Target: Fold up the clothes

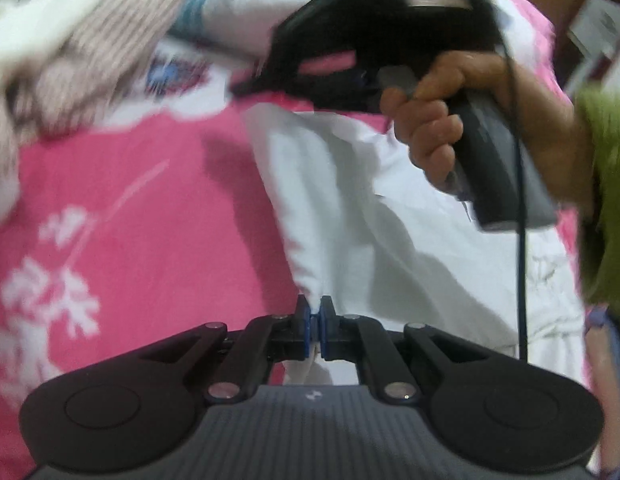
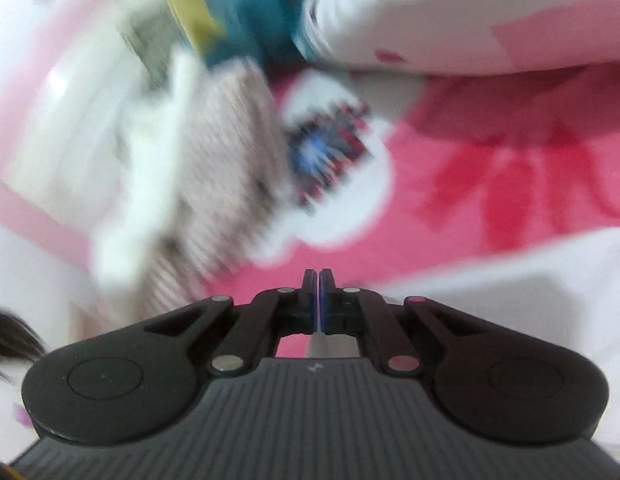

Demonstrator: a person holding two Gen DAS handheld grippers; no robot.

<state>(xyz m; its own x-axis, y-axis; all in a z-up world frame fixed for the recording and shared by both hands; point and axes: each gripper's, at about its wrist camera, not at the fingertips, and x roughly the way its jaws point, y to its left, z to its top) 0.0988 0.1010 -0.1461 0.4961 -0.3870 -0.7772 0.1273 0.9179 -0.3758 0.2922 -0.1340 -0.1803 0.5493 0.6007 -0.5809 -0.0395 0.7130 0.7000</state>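
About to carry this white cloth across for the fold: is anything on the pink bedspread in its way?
Nothing visible on the pink bedspread beside the white garment. The pile of clothes sits at the far left edge, apart from it.

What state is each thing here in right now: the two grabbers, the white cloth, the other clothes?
Left gripper: shut on the white garment.
Right gripper: shut; a sliver of white cloth shows between its fingers.
White garment: lifted at one pinched corner, rest lying on the pink bedsheet.
Striped garment: crumpled, unfolded.
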